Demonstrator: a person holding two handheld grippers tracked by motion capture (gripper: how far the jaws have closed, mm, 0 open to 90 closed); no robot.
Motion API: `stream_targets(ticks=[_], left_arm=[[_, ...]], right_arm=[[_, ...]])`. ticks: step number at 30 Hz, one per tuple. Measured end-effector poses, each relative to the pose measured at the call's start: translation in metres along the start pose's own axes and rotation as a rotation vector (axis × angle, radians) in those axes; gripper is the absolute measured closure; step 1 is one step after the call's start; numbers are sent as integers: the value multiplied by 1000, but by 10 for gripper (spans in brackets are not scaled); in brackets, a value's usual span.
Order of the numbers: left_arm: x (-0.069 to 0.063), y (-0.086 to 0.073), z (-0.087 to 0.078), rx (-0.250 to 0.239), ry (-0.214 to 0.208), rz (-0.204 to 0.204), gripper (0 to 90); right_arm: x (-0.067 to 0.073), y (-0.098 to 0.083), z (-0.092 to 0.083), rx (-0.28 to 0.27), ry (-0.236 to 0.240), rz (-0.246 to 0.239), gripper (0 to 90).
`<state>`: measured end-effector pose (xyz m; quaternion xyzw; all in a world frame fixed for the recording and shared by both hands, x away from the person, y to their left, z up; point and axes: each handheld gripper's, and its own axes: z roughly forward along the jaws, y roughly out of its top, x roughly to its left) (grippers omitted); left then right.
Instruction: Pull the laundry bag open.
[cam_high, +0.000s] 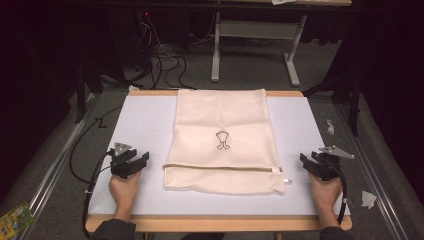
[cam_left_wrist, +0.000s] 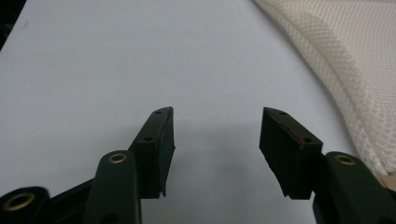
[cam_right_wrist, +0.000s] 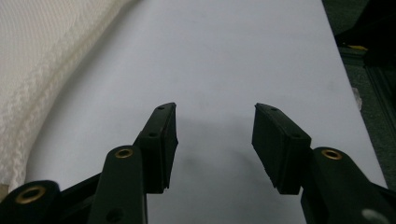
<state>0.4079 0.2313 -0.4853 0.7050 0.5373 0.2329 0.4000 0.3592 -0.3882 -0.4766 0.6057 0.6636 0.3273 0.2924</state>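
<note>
I find a cream mesh laundry bag (cam_high: 222, 140) lying flat in the middle of the white table mat (cam_high: 145, 120), its long axis running away from me toward the far edge; the zippered, folded near hem lies crosswise between my two hands. My left gripper (cam_high: 131, 163) rests on the mat to the left of the bag's near-left corner, apart from it; its jaws stand wide with nothing between them, bare mat below. In the left gripper view the bag's (cam_left_wrist: 355, 70) mesh edge sweeps past to the right of the fingers (cam_left_wrist: 161, 140), near but not touching. My right gripper (cam_high: 315, 165) sits to the right of the near-right corner, likewise wide and empty; in the right gripper view the bag (cam_right_wrist: 42, 60) lies off to the left of the fingers (cam_right_wrist: 280, 144). I judge both hands about equally near, each to its own corner; the next grasp calls for each gripper to travel inward toward the hem, since the cloth lies beside the jaws rather than ahead of them.
</note>
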Motion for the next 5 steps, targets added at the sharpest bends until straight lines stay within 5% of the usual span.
stream_targets(ticks=[5], left_arm=[[2, 1, 2, 17, -4, -14, 436]], right_arm=[[6, 1, 4, 36, -25, -46, 487]])
